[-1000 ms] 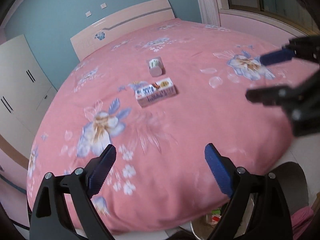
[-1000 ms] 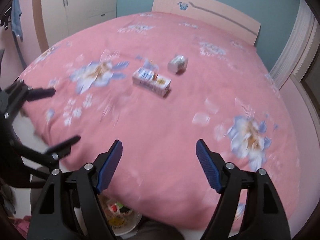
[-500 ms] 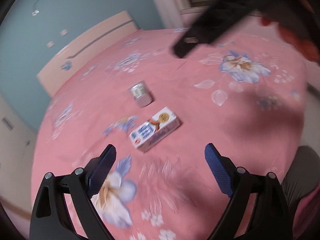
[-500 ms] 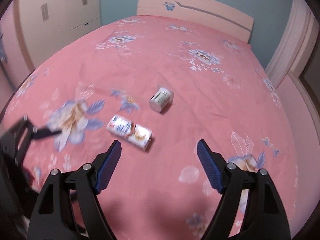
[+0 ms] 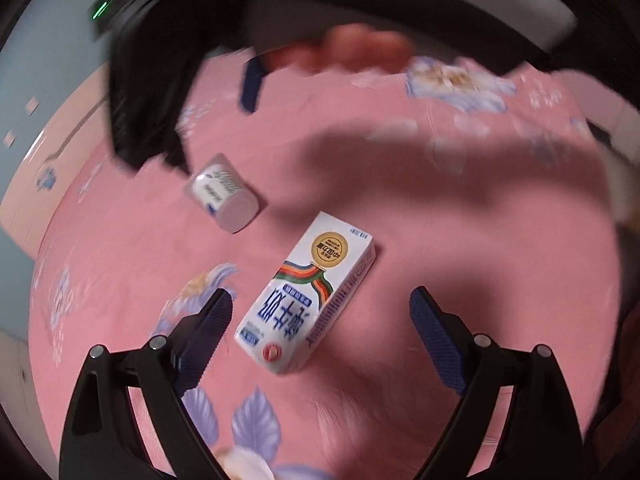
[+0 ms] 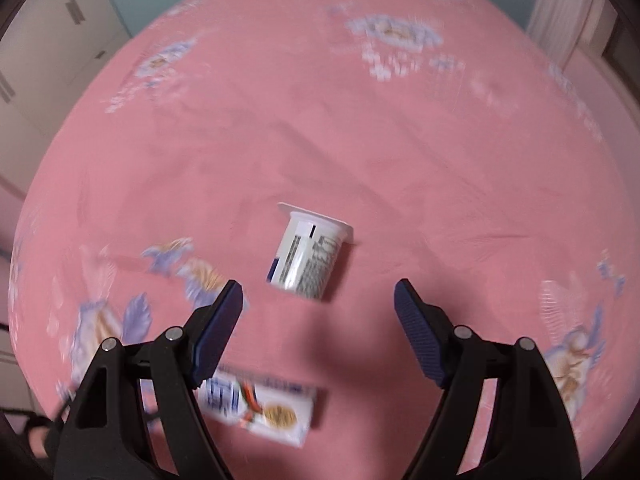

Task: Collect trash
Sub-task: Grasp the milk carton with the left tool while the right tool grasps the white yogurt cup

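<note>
Milk carton (image 5: 310, 296): white, with blue print and a gold seal, lying flat on the pink floral bedspread (image 5: 460, 240); in the left wrist view it sits between the two blue pads, touching neither.
Yogurt cup (image 6: 308, 254): white, on its side on the same bedspread, rim pointing away from the right camera; just beyond the carton, apart from it.
Left gripper (image 5: 320, 324): fingers spread wide, nothing held — the carton lies in the gap, angled, with its near end closer to the left pad.
Right gripper (image 6: 318, 312): fingers spread wide and empty, poised over the cup; the cup's base lies just ahead of the gap between the tips.
Carton in the right view (image 6: 260, 406): blurred, low in the frame, partly behind the left finger.
Right gripper in the left view (image 5: 248, 84): a dark blurred shape above the cup, with a hand (image 5: 344, 50) on it.
Headboard (image 5: 52, 128): pale, at the far edge of the bed.
Wardrobe (image 6: 48, 40): light doors, left of the bed.
</note>
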`<state>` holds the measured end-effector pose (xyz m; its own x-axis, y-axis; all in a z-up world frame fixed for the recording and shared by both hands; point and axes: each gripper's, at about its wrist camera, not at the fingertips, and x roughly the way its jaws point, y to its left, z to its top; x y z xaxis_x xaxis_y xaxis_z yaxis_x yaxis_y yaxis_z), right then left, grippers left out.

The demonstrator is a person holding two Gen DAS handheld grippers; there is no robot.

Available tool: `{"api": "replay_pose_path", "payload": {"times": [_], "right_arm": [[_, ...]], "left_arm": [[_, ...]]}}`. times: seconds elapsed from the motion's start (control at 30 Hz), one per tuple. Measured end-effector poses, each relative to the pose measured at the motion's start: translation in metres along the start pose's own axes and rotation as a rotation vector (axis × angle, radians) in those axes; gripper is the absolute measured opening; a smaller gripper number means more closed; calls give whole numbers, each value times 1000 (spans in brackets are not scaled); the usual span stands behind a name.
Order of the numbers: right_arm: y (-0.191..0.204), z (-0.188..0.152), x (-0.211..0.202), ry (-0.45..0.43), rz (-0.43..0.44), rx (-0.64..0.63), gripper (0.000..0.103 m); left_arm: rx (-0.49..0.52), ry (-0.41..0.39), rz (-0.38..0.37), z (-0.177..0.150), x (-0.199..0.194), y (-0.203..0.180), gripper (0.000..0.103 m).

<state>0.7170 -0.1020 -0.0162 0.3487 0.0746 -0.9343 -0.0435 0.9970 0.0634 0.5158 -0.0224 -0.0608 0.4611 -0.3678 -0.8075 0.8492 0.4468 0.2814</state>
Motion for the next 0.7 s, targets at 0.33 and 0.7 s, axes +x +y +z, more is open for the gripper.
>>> {"api": "replay_pose_path", "payload": {"times": [0.33,0.7], "right_arm": [[4,24,84,141,67,86,77],[4,14,98,146,48,4,54]], "left_arm": [[100,63,-81,3,67,3,92],[-118,112,-106,4,69,-1,65]]}}
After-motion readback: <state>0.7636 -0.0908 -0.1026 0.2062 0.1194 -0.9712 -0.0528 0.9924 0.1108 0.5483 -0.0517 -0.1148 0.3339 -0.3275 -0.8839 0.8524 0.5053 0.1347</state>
